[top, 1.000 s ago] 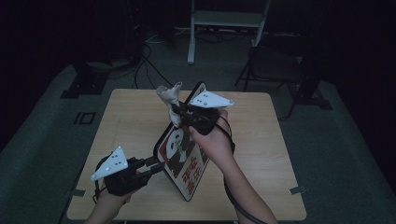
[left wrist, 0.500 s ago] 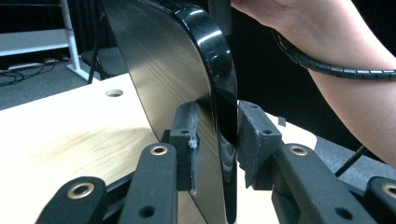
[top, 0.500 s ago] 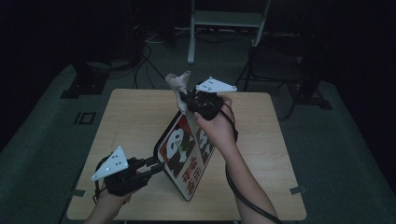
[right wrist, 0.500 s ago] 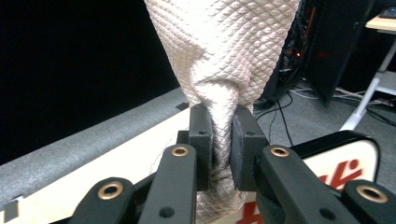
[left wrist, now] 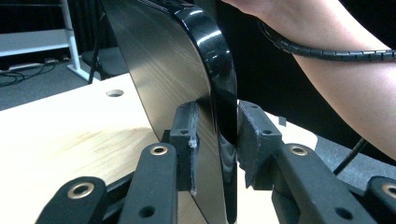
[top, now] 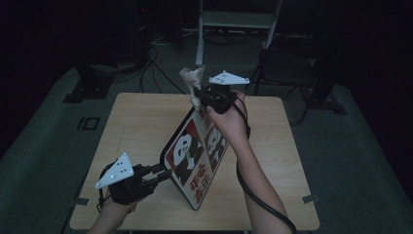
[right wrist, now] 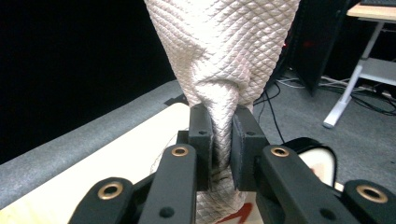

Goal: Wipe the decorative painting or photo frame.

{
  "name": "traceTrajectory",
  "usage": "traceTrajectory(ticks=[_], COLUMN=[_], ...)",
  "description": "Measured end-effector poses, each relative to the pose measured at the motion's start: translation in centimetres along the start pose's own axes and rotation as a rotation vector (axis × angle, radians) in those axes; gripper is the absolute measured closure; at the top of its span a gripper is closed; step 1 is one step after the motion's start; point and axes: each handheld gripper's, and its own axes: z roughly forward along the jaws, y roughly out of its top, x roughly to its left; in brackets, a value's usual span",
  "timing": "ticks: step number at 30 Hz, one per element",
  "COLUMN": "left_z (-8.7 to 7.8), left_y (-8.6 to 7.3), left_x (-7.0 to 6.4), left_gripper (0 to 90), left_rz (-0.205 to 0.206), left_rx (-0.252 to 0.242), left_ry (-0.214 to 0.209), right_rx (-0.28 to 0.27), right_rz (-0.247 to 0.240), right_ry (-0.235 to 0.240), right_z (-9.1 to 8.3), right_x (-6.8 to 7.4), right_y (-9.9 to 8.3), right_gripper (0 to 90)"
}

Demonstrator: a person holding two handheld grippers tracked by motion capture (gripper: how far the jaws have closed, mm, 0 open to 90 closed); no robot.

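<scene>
My cloth (right wrist: 224, 60) is cream with a quilted diamond pattern. The tray (top: 197, 156) I'm holding shows black-and-white pandas on red, black underneath.

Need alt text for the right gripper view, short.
The right tongs are shut on a bunched, quilted white cloth that rises above them. Behind lie a pale wooden table and dark floor.

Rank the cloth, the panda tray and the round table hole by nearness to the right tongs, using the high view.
1. Cloth: pinched in the right tongs.
2. Panda tray: just below, tilted towards the left tongs.
3. Table hole: too small to find in the high view, so unranked.
</scene>
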Motion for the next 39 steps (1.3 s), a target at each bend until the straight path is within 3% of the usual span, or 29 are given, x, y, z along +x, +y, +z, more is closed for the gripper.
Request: traceTrajectory(ticks=[20, 31, 37, 39], left_z=[-0.1, -0.1, -0.1, -0.1], left_y=[0.1, 0.1, 0.1, 0.1], left_x=[0.1, 0.3, 0.6, 0.7], left_gripper=[70.4, 71.1, 71.8, 71.8], left_rz=[0.014, 0.01, 0.001, -0.002], left_rx=[0.006, 0.002, 0.002, 0.003], left_ry=[0.009, 0.003, 0.0, -0.001], right_rx=[0.026, 0.023, 0.02, 0.012], right_rz=[0.035, 0.039, 0.042, 0.068], right_ry=[-0.073, -0.112, -0.156, -0.153], right_z=[1.7, 1.4, 0.8, 0.5], right_x=[-2.7, -3.5, -3.9, -4.2], right_y=[1.0, 1.0, 1.0, 0.9], right_gripper=[80.6, 80.6, 80.5, 80.6])
